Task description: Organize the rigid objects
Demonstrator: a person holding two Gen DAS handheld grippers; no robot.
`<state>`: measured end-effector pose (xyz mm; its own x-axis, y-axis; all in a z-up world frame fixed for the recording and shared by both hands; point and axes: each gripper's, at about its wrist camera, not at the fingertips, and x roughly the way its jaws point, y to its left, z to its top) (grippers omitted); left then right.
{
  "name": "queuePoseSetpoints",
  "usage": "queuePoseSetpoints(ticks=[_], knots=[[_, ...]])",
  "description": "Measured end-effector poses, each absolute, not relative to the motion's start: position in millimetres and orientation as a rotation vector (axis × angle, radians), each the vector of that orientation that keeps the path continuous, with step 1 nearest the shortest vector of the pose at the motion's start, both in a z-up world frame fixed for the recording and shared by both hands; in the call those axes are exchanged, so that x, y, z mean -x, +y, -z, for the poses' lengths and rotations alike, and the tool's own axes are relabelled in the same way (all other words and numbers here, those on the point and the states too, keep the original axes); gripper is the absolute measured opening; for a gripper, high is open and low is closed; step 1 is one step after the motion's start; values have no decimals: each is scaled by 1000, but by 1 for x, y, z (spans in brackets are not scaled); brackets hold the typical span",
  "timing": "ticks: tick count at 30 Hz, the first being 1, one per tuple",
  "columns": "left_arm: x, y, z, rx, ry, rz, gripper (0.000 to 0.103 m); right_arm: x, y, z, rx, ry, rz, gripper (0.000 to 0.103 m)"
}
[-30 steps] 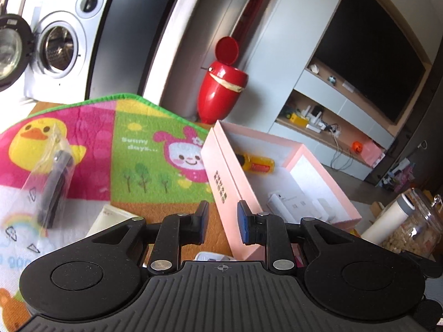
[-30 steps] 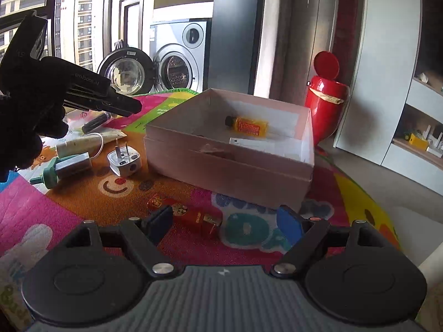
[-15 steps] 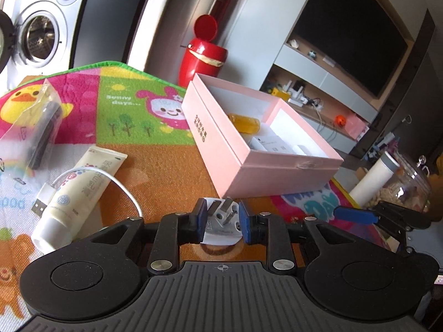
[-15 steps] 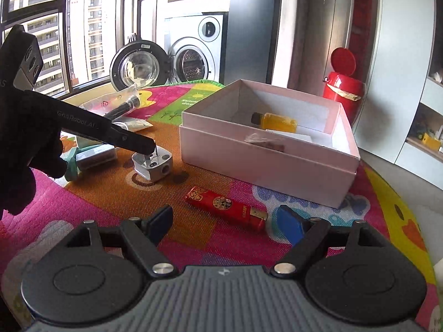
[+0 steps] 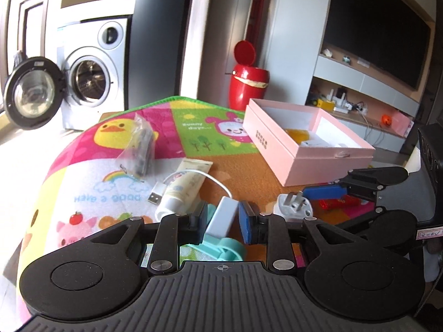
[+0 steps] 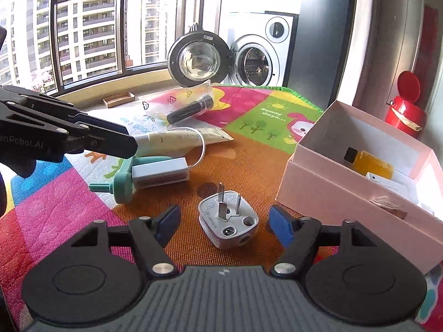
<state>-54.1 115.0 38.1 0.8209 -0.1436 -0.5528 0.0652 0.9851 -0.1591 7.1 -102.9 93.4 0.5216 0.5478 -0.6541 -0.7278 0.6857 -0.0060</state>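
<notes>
A white plug (image 6: 228, 222) lies prongs-up on the mat between the open fingers of my right gripper (image 6: 224, 222); it also shows in the left wrist view (image 5: 293, 206). My left gripper (image 5: 223, 221) is open around a white adapter box (image 5: 223, 218) that rests on a teal tool (image 5: 227, 247); the box (image 6: 159, 173) and my left gripper (image 6: 121, 144) also show in the right wrist view. The open pink box (image 5: 307, 149) holds a yellow bottle (image 6: 369, 163) and white items.
On the colourful mat (image 5: 110, 191) lie a cream tube (image 5: 184, 185), a white USB cable (image 5: 155, 196), a bagged black cylinder (image 6: 191, 108) and a red lighter (image 5: 339, 202). A red bin (image 5: 247, 83) and a washing machine (image 5: 91, 74) stand behind.
My left gripper moved left from the plug to the white adapter box. My right gripper moved left from the red lighter, and its fingers now flank the plug.
</notes>
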Motion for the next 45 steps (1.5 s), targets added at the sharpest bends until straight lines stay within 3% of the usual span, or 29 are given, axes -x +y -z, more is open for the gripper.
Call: queuePoseSetpoints(ticks=[1, 2, 15, 24, 45], knots=[[53, 122, -36, 165, 603, 92, 28, -9, -101, -93, 294, 693, -775, 46], [52, 131, -34, 207, 607, 70, 28, -8, -102, -92, 282, 711, -779, 41], [27, 93, -17, 140, 647, 192, 28, 25, -183, -93, 271, 696, -620, 38], [9, 82, -20, 20, 690, 86, 28, 18, -190, -84, 203, 720, -591, 63], [44, 19, -7, -10, 751, 373, 29, 18, -201, -95, 127, 659, -503, 69]])
